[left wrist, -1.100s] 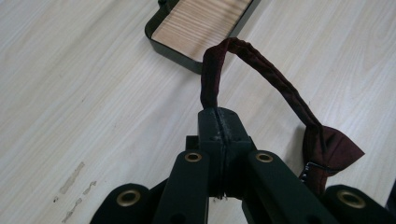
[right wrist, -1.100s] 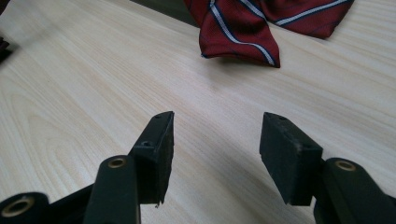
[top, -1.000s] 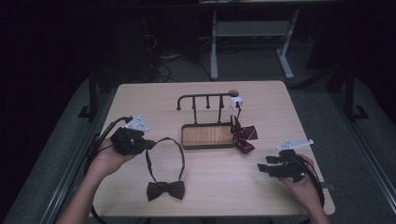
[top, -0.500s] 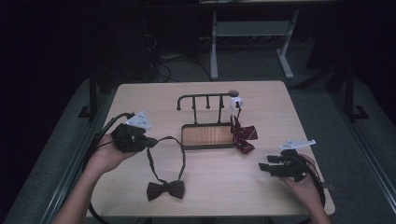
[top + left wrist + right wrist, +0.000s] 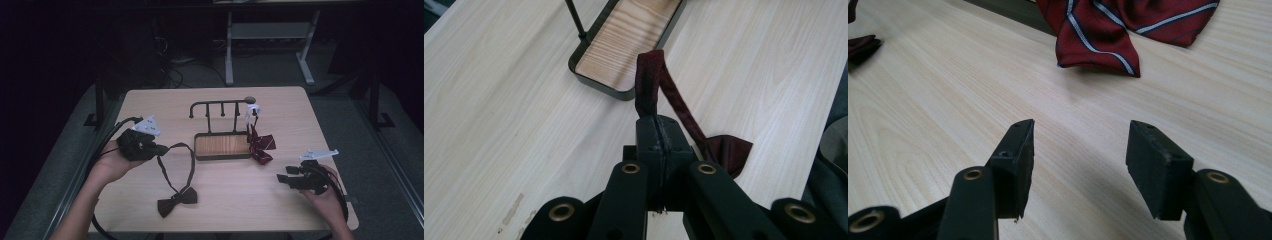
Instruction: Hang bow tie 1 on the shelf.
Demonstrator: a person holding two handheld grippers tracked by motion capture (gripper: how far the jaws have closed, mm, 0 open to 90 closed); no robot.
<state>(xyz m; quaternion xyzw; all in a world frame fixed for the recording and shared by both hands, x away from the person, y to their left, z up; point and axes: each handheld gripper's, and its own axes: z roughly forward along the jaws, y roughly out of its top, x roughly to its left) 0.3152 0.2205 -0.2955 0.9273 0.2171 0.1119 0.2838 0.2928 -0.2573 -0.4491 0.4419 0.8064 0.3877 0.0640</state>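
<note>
Pale wooden desk (image 5: 225,200) under dim light: the left tongs (image 5: 658,131), clamped on the dark bow tie's strap (image 5: 649,82), have drawn it taut toward the rack (image 5: 222,145); hanging comes next. Right tongs (image 5: 1078,160) gape empty, short of the striped tie (image 5: 1108,30).

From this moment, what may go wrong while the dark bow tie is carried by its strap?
1. The left gripper is shut on only the thin strap of the dark maroon bow tie; it may slip out.
2. The loose strap loop hangs near the black metal hook stand and may snag.
3. The bow lies on the light wooden table and may drag.
</note>
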